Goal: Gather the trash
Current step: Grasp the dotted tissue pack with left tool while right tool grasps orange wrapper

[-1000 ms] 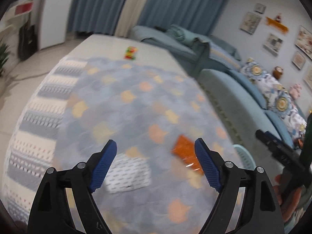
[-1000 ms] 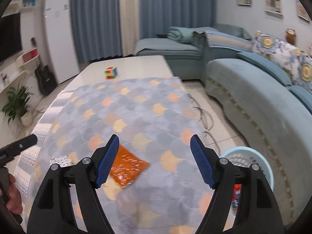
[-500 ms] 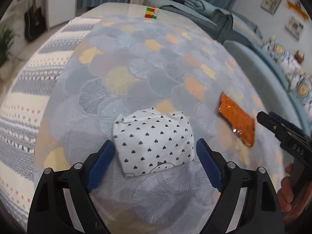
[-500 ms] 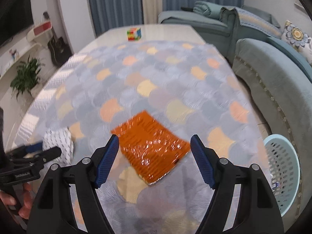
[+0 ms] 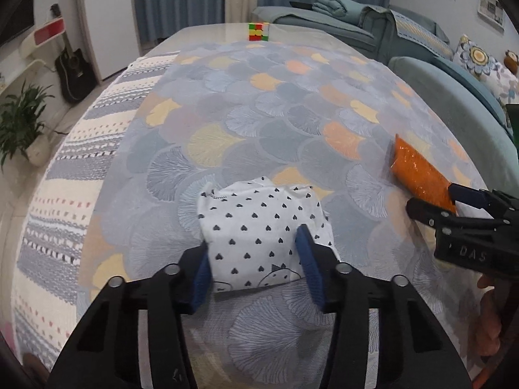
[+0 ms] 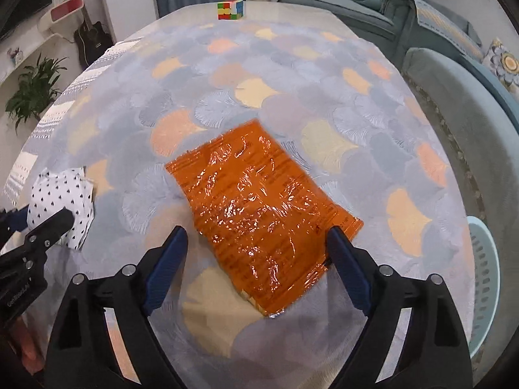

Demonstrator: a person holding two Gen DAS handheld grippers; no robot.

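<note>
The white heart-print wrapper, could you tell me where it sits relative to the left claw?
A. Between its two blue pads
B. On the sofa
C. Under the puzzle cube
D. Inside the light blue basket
A: in the left wrist view the white heart-print wrapper lies on the tablecloth between the closing jaws of the left claw.

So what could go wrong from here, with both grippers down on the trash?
1. The left gripper is closing on the soft heart-print bag; its fingers sit low and could pinch the tablecloth too.
2. The orange wrapper lies flat, and the right gripper, jaws opening astride it, may slide over it or snag cloth.
3. The laundry basket sits past the table edge, so a loose grip could drop trash on the floor.
</note>
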